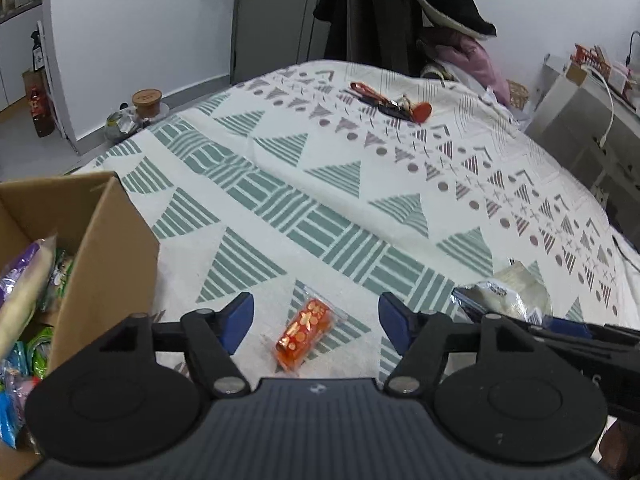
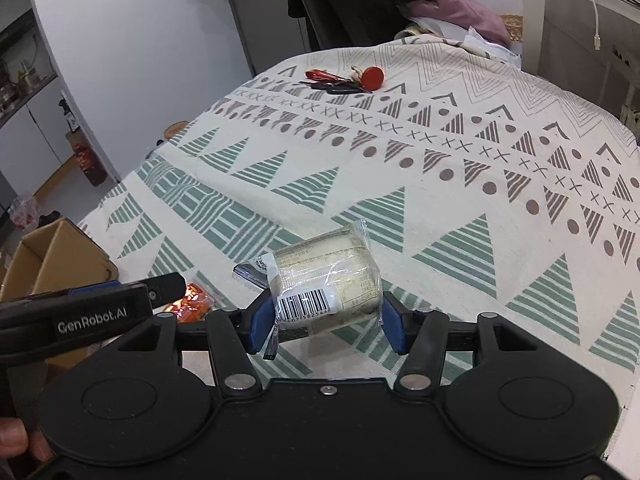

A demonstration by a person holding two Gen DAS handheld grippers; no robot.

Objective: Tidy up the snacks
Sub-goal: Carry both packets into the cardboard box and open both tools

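An orange snack packet (image 1: pixel 304 330) lies on the patterned cloth (image 1: pixel 320 184). My left gripper (image 1: pixel 316 322) is open, with its blue pads (image 1: pixel 240 320) on either side of the packet and well apart from it. A cardboard box (image 1: pixel 100 240) at the left holds several snack bags (image 1: pixel 24 280). In the right wrist view, my right gripper (image 2: pixel 328 322) is shut on a clear-wrapped bread packet (image 2: pixel 328 280) with a barcode, held just above the cloth (image 2: pixel 440 200). The left gripper's finger (image 2: pixel 160 292) shows beside the orange packet (image 2: pixel 192 302), near the box (image 2: pixel 52 256).
A bunch of keys with a red tag (image 1: pixel 392 106) (image 2: pixel 344 80) lies at the far side of the cloth. Dark clothes (image 1: pixel 380 12) hang beyond it. A cork-lidded jar (image 1: pixel 146 102) stands on the floor at the left, and a grey cabinet (image 1: pixel 580 120) is at the right.
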